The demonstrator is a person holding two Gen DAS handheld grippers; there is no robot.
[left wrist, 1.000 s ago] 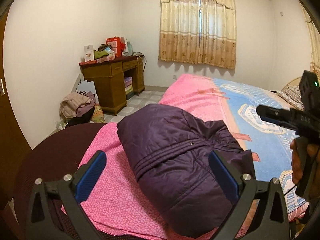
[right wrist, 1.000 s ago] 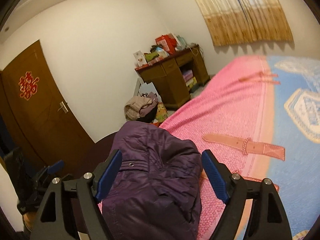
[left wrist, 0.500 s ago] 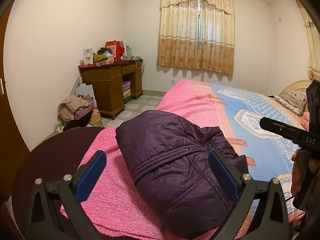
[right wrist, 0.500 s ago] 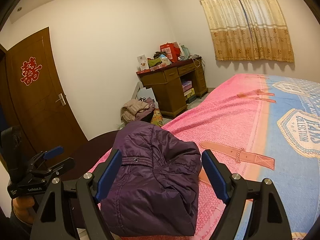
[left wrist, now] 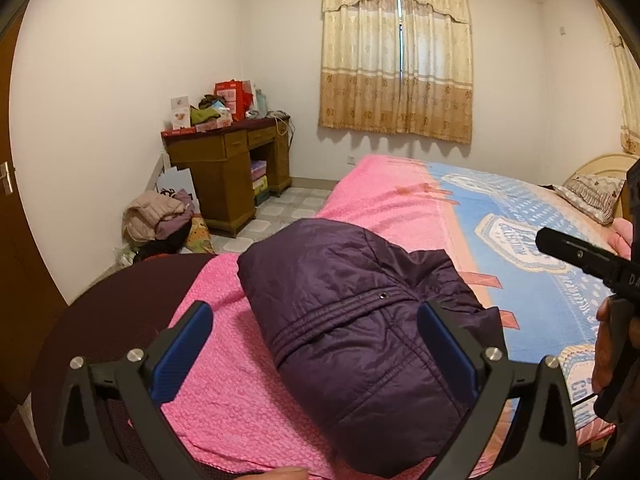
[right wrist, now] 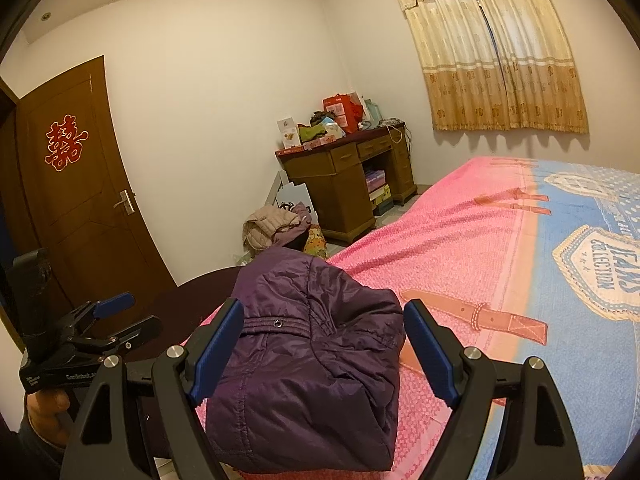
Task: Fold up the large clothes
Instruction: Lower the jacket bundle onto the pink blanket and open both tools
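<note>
The jacket (left wrist: 360,320) lies folded into a compact bundle on the bed (left wrist: 400,192), directly ahead of and below both grippers. The left gripper (left wrist: 316,344) stands wide and empty; the right gripper (right wrist: 324,344) likewise. The bundle's long axis runs roughly away from the right gripper and slants across the left. Neither touches it; which is nearer cannot be told.

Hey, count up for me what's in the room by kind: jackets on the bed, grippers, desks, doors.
Purple jacket on the bed: 1
Grippers: 2, left gripper and right gripper, both open
Desk: 1
Door: 1
Total: 5
</note>
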